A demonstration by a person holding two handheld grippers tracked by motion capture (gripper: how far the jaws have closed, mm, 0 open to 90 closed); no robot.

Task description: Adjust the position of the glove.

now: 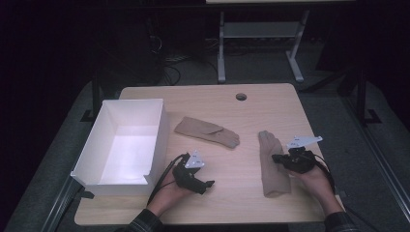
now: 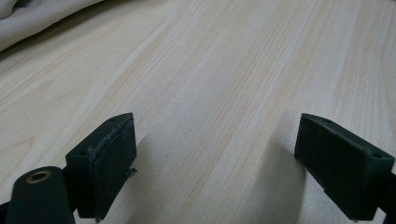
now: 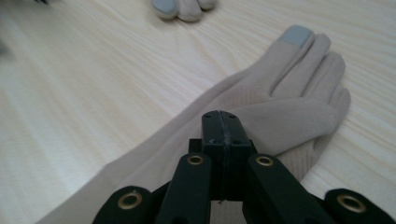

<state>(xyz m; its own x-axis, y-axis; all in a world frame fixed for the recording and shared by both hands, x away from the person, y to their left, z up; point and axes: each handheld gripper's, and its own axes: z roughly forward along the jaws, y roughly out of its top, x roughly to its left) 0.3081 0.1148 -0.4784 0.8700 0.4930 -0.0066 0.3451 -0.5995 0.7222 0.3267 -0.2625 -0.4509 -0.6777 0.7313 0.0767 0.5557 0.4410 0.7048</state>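
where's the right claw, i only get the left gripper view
observer: The right claw sits shut over the near glove. I can't confirm whether it pinches the cloth.
operator: any other glove
observer: Yes, a second glove lies flat farther back, apart from the first.
operator: where could they go
observer: Maybe the white box on the left edge of the table. It's open-topped and looks empty.
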